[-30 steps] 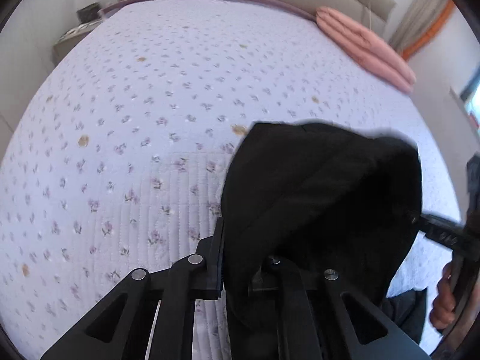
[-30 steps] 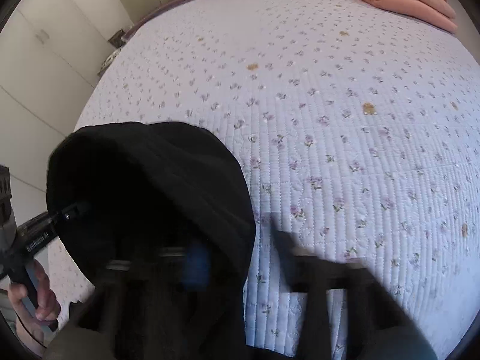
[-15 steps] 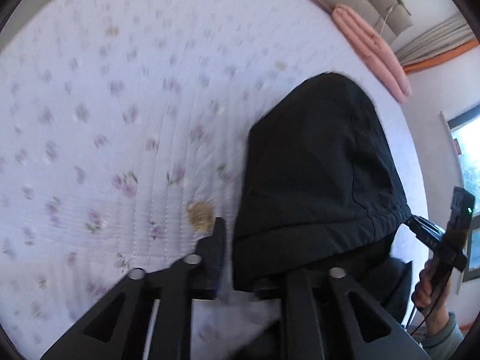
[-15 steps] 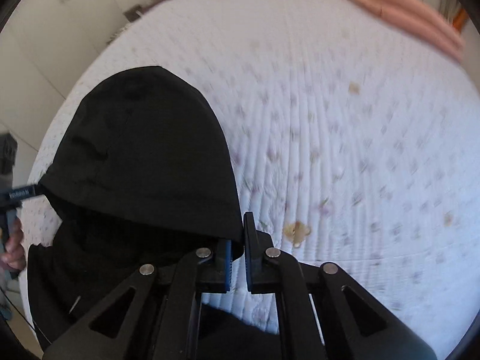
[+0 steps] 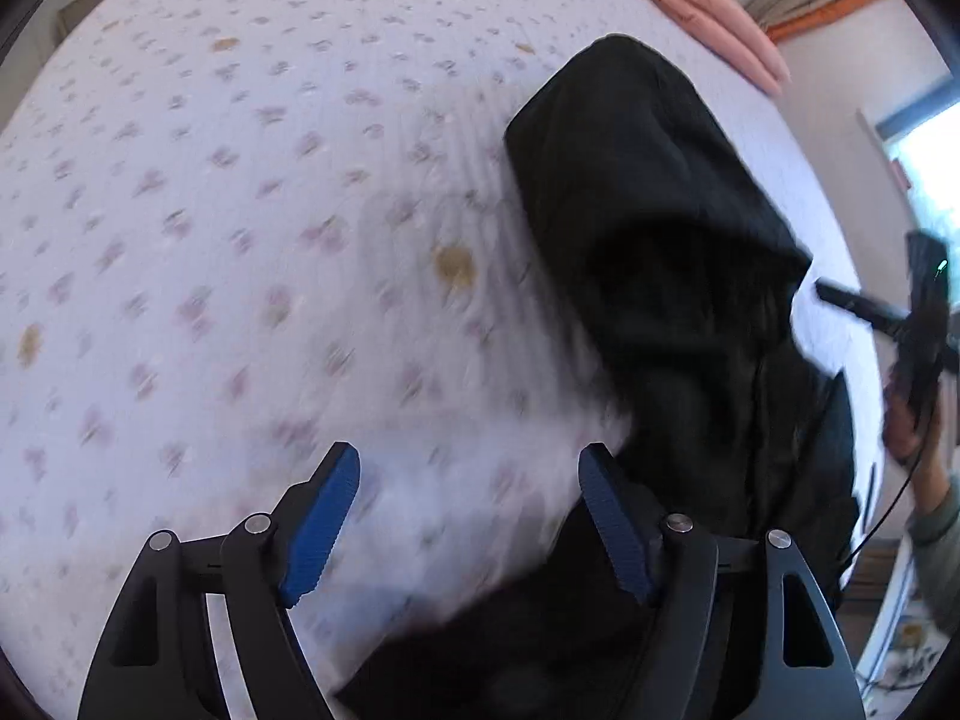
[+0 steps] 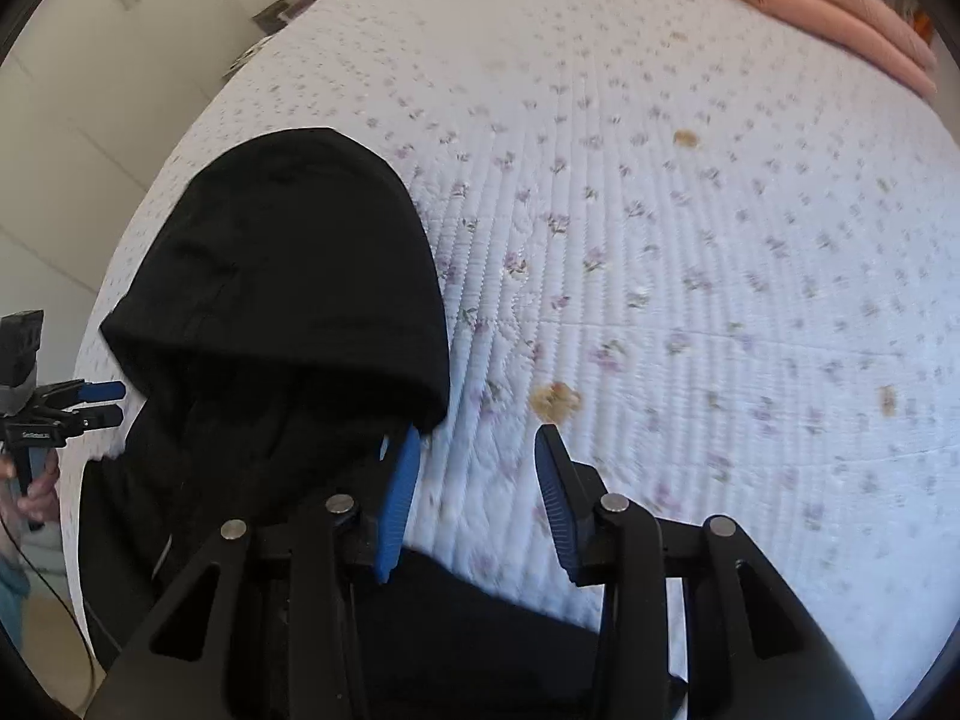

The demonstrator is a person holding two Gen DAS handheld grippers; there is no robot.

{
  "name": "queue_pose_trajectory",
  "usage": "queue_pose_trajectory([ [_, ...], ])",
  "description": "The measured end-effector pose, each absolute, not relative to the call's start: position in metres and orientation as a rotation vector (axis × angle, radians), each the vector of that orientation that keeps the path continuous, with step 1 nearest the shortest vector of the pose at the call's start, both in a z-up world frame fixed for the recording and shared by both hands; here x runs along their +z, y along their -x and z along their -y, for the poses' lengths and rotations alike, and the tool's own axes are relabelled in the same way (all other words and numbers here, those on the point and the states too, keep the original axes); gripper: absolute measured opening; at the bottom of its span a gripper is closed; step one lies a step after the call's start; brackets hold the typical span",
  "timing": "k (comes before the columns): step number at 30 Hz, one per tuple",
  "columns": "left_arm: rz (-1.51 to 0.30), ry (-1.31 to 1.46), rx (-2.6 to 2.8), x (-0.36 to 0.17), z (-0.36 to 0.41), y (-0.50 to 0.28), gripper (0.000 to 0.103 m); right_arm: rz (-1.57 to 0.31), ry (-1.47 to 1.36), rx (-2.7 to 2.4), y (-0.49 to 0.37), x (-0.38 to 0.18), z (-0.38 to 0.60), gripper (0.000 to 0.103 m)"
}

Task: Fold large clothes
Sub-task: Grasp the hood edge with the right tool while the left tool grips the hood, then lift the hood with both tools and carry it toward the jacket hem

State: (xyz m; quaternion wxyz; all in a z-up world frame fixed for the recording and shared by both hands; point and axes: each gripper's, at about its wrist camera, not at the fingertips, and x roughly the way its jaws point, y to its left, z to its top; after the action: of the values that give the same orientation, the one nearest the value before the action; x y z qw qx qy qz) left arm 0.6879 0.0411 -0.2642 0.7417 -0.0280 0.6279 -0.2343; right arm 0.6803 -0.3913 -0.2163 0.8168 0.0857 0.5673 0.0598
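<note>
Both grippers stand wide open with nothing between their blue pads: the left gripper [image 5: 468, 516] low in its frame, the right gripper [image 6: 477, 495] low in its own, each just beside an edge of the black hoodie [image 6: 288, 300]. It lies on the bed [image 6: 690, 252], hood [image 5: 630, 168] flat at the far end, its body running back toward the grippers and off the lower edge of both frames. So its long axis runs from near edge to the pink blanket [image 6: 828, 6] in the upper right, hood pointing away. My worry: the dark cloth below the hood looks bunched, so a fold from here could trap wrinkles or go crooked.
</note>
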Motion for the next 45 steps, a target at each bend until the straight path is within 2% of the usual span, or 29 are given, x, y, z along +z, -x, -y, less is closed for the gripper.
queue_pose_trajectory([
  [2,-1.328,0.078,-0.534,-0.245,-0.044,-0.683,0.076,-1.178,-0.202,0.147,-0.675,-0.198,0.394,0.043],
  [6,-1.122,0.151,-0.645,-0.180,-0.021,-0.694,0.076,-1.107,-0.240,0.198,-0.694,-0.168,0.375,0.043],
  [9,-1.043,0.182,-0.678,-0.166,0.011,-0.720,0.076,-1.088,-0.224,0.231,-0.722,-0.164,0.347,0.043],
  [11,-1.064,0.138,-0.619,-0.181,0.037,-0.740,0.076,-1.109,-0.209,0.237,-0.739,-0.178,0.333,0.043],
  [14,-1.144,0.069,-0.565,-0.221,0.059,-0.757,0.067,-1.169,-0.186,0.238,-0.756,-0.213,0.317,0.043],
  [18,-1.224,-0.010,-0.559,-0.265,0.062,-0.754,0.066,-1.267,-0.176,0.265,-0.759,-0.256,0.310,0.043],
  [22,-1.198,-0.004,-0.563,-0.277,0.057,-0.751,0.067,-1.248,-0.196,0.275,-0.755,-0.269,0.314,0.042],
  [27,-1.193,0.015,-0.560,-0.277,0.051,-0.751,0.067,-1.238,-0.191,0.296,-0.753,-0.271,0.315,0.041],
  [37,-1.052,0.030,-0.522,-0.197,0.008,-0.757,0.068,-1.229,-0.103,0.283,-0.741,-0.224,0.352,0.044],
  [40,-1.089,0.092,-0.527,-0.204,0.004,-0.778,0.068,-1.249,-0.148,0.266,-0.745,-0.230,0.371,0.044],
  [45,-1.206,0.190,-0.573,-0.248,0.008,-0.812,0.067,-1.313,-0.320,0.335,-0.753,-0.256,0.398,0.044],
])
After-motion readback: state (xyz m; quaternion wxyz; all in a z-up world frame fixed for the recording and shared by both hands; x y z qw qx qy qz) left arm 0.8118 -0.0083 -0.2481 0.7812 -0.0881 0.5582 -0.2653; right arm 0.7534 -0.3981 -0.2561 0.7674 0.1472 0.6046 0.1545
